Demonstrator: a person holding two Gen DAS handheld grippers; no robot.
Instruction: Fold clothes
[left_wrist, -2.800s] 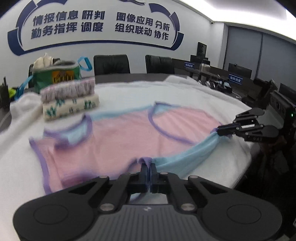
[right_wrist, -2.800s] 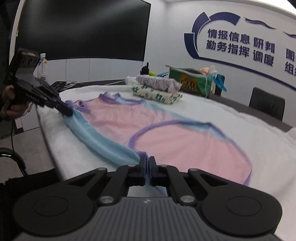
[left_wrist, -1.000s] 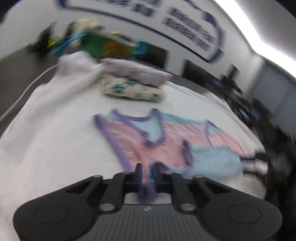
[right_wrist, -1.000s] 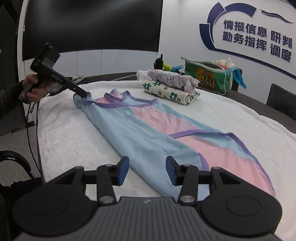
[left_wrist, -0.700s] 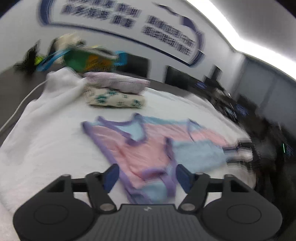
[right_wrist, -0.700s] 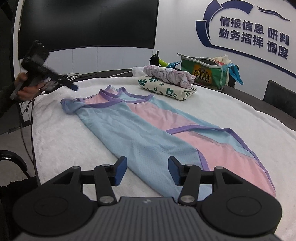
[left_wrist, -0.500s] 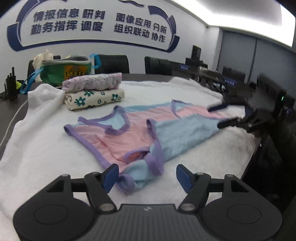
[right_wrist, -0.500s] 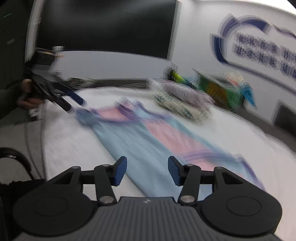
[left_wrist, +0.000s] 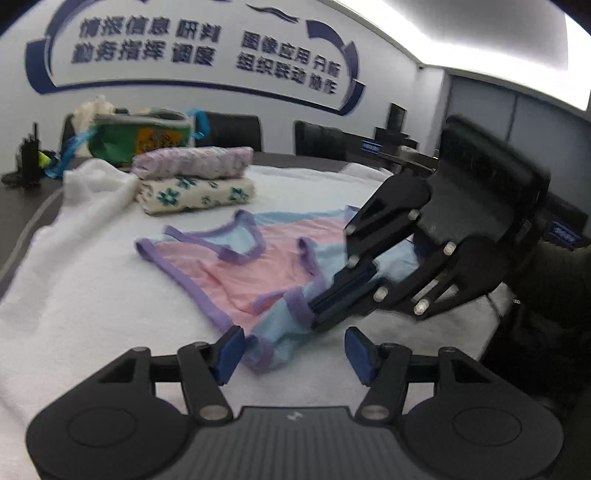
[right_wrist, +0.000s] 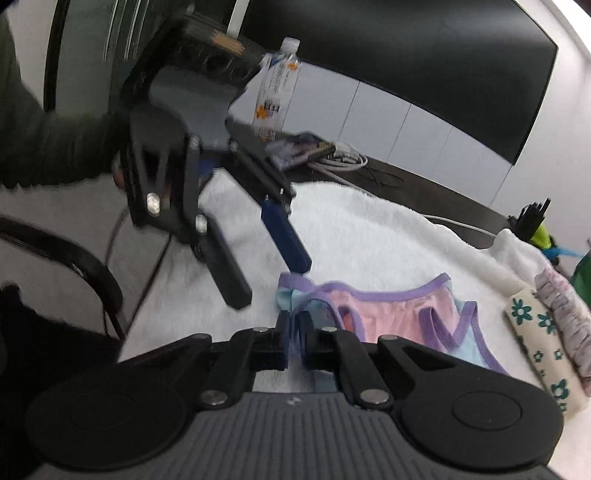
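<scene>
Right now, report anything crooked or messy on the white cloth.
The pink and blue top lies skewed, its near strap corner bunched in a lump where the right gripper pinches it. The two folded garments behind are stacked neatly.

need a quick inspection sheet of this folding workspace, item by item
surface: white towel covering the table.
job's things: pink and blue top, partly folded, lying on the towel; two folded clothes stacked behind it.
clutter: green bag; bottle.
grippers: left gripper open, jaws have just closed a little, a corner of the top between them; right gripper has just shut on the top's edge.
cables: white cable along the table edge.
surroundings: wall lettering, chairs, dark screen.
</scene>
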